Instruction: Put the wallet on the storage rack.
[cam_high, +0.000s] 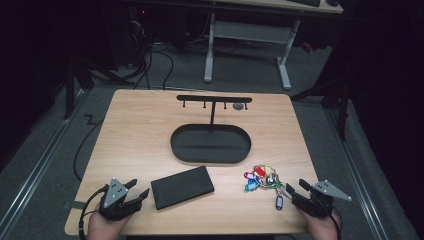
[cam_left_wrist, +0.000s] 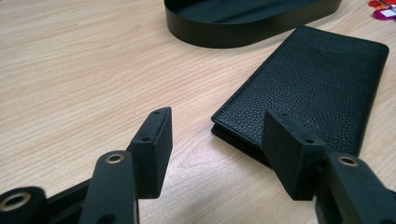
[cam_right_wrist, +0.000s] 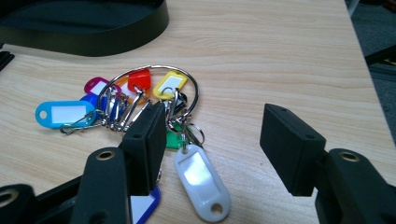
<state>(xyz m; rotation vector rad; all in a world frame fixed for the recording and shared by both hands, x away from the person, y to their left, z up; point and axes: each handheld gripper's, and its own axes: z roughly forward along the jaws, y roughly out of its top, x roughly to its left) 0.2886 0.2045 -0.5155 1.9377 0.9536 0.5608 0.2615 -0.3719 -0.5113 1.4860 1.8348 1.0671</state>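
Observation:
A black leather wallet (cam_high: 182, 186) (cam_left_wrist: 308, 88) lies flat near the table's front, left of centre. My left gripper (cam_high: 139, 189) (cam_left_wrist: 215, 140) is open just left of it, its right jaw over the wallet's near corner. A bunch of coloured key tags on a metal ring (cam_high: 262, 180) (cam_right_wrist: 140, 102) lies at the front right. My right gripper (cam_high: 296, 187) (cam_right_wrist: 215, 135) stands open beside it, its left jaw over the tags, with nothing between the jaws. A white tag (cam_right_wrist: 201, 183) lies nearest.
A black oval tray (cam_high: 210, 144) (cam_left_wrist: 252, 21) (cam_right_wrist: 84, 28) with an upright post and a hook bar (cam_high: 214, 99) sits mid-table. The table's right edge (cam_right_wrist: 369, 70) is close to my right gripper. A desk frame and cables stand on the floor beyond.

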